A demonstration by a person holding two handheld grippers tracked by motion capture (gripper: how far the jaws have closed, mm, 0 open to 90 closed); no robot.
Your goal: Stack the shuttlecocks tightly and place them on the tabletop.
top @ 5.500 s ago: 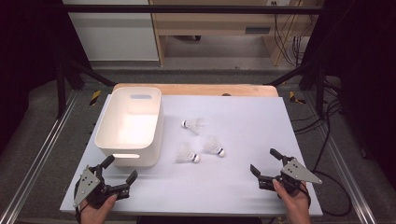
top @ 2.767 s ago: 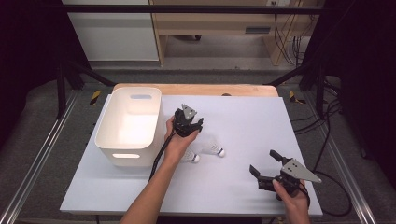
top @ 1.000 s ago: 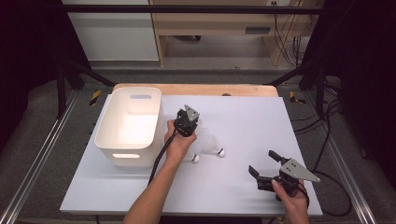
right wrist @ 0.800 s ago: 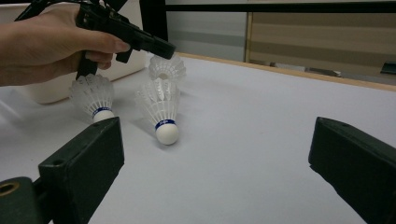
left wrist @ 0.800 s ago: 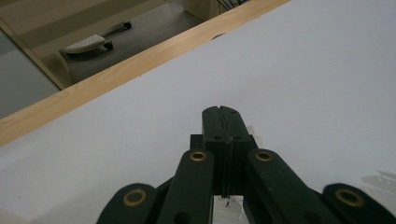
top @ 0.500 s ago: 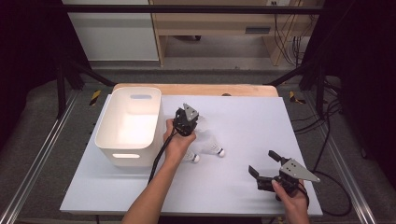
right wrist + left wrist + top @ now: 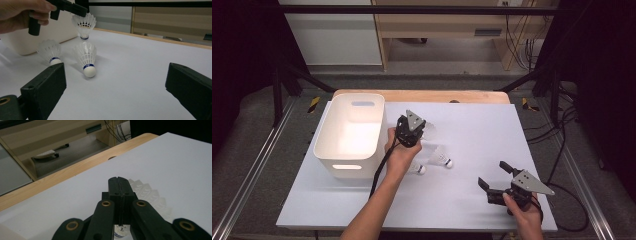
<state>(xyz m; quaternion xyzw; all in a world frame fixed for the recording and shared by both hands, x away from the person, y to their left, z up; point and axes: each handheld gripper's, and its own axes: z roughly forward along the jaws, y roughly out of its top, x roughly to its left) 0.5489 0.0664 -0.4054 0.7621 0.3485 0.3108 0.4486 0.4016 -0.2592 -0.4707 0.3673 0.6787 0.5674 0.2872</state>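
My left gripper hangs over the middle of the white table, just right of the bin, shut on the feather rim of a white shuttlecock. In the right gripper view that shuttlecock dangles cork-down off the table from the left gripper's black jaws. In the left gripper view the left gripper has its jaws pressed together, with the skirt showing beside them. Two more shuttlecocks lie on the table. My right gripper rests open near the front right, holding nothing; its jaws stand wide apart.
A white plastic bin stands at the table's left, close beside the left hand. A wooden strip runs along the far edge. In the right gripper view the two lying shuttlecocks are a short way ahead.
The left gripper came from the front left to the far shuttlecock, shut on it, and has lifted it slightly off the table. The right gripper has stayed in place.
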